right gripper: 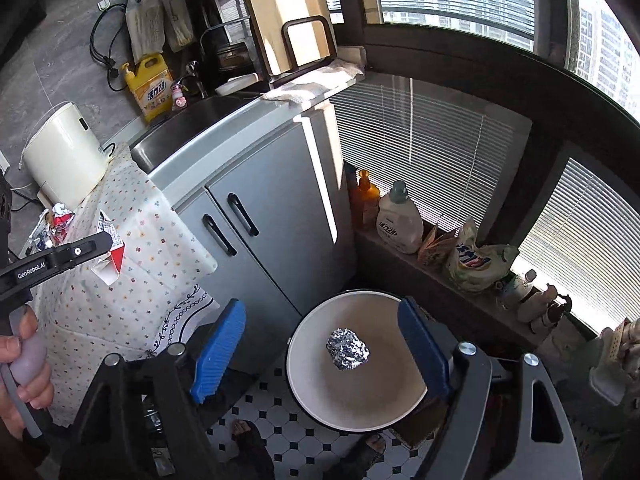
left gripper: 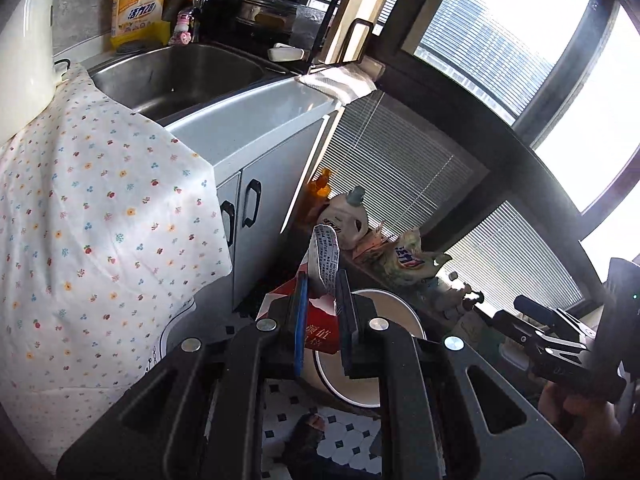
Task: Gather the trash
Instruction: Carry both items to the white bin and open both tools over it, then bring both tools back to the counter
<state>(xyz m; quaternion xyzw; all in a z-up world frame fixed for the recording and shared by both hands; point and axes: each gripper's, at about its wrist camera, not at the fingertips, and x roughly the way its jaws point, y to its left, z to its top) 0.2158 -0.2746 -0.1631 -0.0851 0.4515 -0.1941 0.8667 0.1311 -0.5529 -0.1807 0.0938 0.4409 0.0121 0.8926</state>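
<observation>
My left gripper (left gripper: 322, 280) is shut on a torn red and white paper carton (left gripper: 320, 276), held in the air above the white trash bin (left gripper: 404, 312). The same carton shows in the right wrist view (right gripper: 112, 256), at the tip of the left gripper (right gripper: 106, 240). My right gripper (right gripper: 320, 340) is open and empty above the bin (right gripper: 316, 392). A crumpled foil ball (right gripper: 347, 349) lies inside the bin. More crumpled wrappers (right gripper: 54, 226) lie on the floral-cloth table (right gripper: 120, 292).
A grey sink cabinet (right gripper: 248, 184) stands behind the bin. Detergent bottles (right gripper: 400, 220) and bags (right gripper: 472, 258) line the window ledge. A white appliance (right gripper: 64, 156) sits on the table. The floor (right gripper: 280, 412) is black and white tile.
</observation>
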